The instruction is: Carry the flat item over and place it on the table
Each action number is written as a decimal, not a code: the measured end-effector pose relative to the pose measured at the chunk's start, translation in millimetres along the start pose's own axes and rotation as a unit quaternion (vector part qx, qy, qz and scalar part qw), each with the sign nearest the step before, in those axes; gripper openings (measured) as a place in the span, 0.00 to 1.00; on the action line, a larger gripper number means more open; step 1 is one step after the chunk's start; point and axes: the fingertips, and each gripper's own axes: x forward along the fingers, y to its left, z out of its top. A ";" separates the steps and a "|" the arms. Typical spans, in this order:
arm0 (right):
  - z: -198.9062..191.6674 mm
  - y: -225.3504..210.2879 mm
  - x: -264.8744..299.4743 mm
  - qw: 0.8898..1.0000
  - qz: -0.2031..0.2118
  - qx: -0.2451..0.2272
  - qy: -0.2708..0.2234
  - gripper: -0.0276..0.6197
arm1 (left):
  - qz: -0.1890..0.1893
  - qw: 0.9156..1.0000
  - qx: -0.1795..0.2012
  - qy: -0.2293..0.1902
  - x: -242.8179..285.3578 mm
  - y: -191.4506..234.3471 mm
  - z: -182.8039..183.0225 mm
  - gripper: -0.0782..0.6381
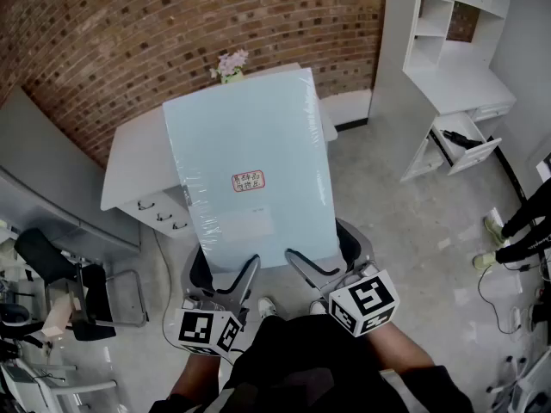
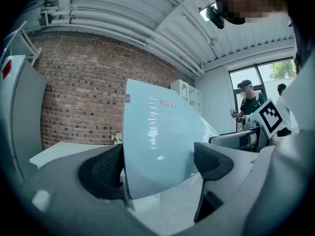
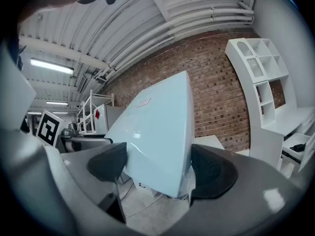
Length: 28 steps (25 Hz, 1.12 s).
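Note:
A large flat pale blue board in clear wrap, with a small red-printed label, hangs above the floor, sloping away from me. Its near edge sits in both grippers. My left gripper has the near left corner and my right gripper the near right corner, jaws spread wide. In the left gripper view the board lies against the left pad and reaches the right one. In the right gripper view the board fills the gap between the pads. The white table stands beyond it by the brick wall, partly hidden.
A small pot of flowers stands at the table's back edge, and drawers hang under its left side. A white shelf unit with an open drawer is at the right. A person's legs stand far right. A black chair is at the left.

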 end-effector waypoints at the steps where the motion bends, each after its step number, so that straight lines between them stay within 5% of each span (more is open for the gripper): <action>1: 1.6 -1.4 0.4 1.000 -0.001 0.001 -0.003 0.68 | -0.001 1.000 0.003 -0.003 1.8 -0.1 2.3 0.74; 28: -0.1 -42.3 -22.9 0.999 -0.013 0.029 -0.008 0.69 | -0.019 1.000 -0.017 -0.004 27.4 -37.2 -7.0 0.74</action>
